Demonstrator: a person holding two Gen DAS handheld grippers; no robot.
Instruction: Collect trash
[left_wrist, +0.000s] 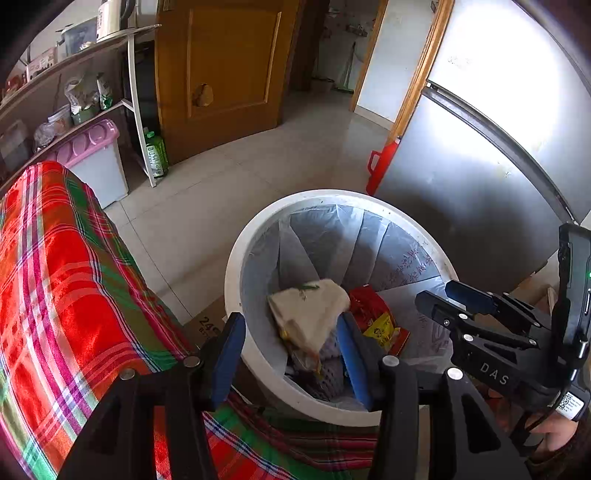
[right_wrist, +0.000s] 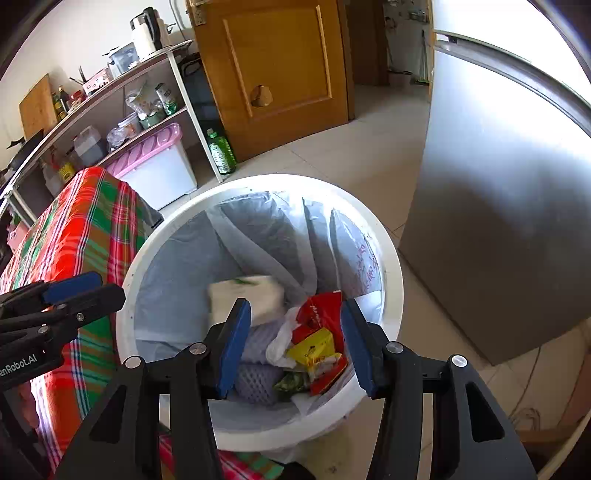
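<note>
A white round trash bin (left_wrist: 236, 266) (right_wrist: 391, 258) with a grey liner stands on the floor beside the table. Inside lie a white paper packet (left_wrist: 314, 310) (right_wrist: 251, 295), a red and yellow wrapper (left_wrist: 380, 321) (right_wrist: 317, 332) and purple foam netting (right_wrist: 258, 376). The white packet looks blurred in the right wrist view. My left gripper (left_wrist: 291, 362) is open and empty above the bin's near rim. My right gripper (right_wrist: 293, 347) is open and empty over the bin's inside; it also shows in the left wrist view (left_wrist: 443, 299), on the right.
A table with a red, green and white plaid cloth (left_wrist: 62, 295) (right_wrist: 81, 236) lies left of the bin. A steel fridge (left_wrist: 480, 166) (right_wrist: 498, 203) stands right. Behind are a shelf rack (right_wrist: 110, 99), a pink-lidded box (left_wrist: 96, 162), a green bottle (right_wrist: 220, 151), a wooden door (left_wrist: 229, 74).
</note>
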